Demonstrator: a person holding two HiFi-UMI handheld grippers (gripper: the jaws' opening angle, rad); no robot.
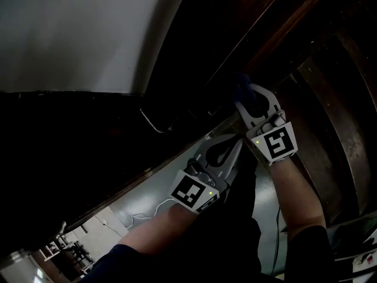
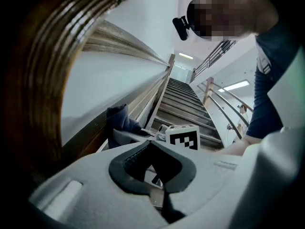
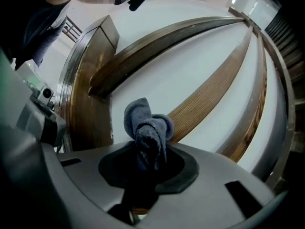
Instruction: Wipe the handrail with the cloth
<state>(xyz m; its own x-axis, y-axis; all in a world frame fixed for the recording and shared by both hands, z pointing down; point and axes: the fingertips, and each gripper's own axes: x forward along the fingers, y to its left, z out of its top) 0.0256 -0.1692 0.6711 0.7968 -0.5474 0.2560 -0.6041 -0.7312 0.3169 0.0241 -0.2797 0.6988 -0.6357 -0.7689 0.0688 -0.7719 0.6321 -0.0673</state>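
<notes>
The head view is dark. A dark wooden handrail [image 1: 281, 23] runs diagonally up to the right. My right gripper [image 1: 242, 96] is shut on a bunched dark blue cloth [image 1: 240, 85] and holds it up by the rail. In the right gripper view the cloth [image 3: 147, 128] sticks up out of the jaws of the right gripper [image 3: 145, 151], in front of the brown rail [image 3: 157, 39]. My left gripper [image 1: 238, 140] sits just below and left of the right one, shut with nothing in it. The left gripper view shows its closed tips [image 2: 148, 143], the cloth [image 2: 119, 120] and the rail [image 2: 52, 61].
A staircase [image 2: 183, 104] climbs ahead, with metal railings [image 2: 217, 99] on its right side. A white wall [image 1: 76, 34] lies to the left of the rail. A wooden skirting band [image 3: 214, 87] runs along the wall below the rail. A white cable [image 1: 147, 214] lies on the floor below.
</notes>
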